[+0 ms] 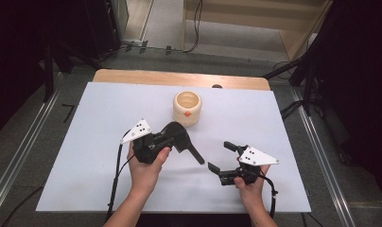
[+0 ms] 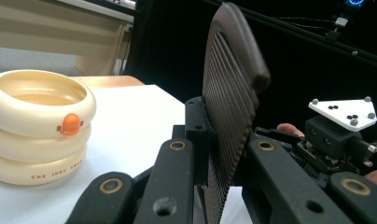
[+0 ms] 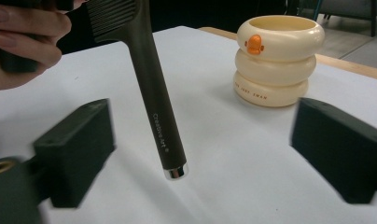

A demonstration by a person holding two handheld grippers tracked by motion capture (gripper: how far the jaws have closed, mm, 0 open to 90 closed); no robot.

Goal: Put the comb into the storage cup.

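Gripping dark comb (image 1: 182,137) by toothed head, left claw (image 2: 224,158) squeezed tight on it; comb handle slants down toward white surface (image 1: 85,142), between both hands. Right claw (image 3: 200,154) wide open, holding nothing, near handle tip. Cream ring-shaped cup (image 1: 187,108) stands behind, apart.

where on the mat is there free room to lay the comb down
The white mat is bare left of the left gripper, and right of the cream holder. It is crowded at the middle front, where the comb slants towards the open right gripper.
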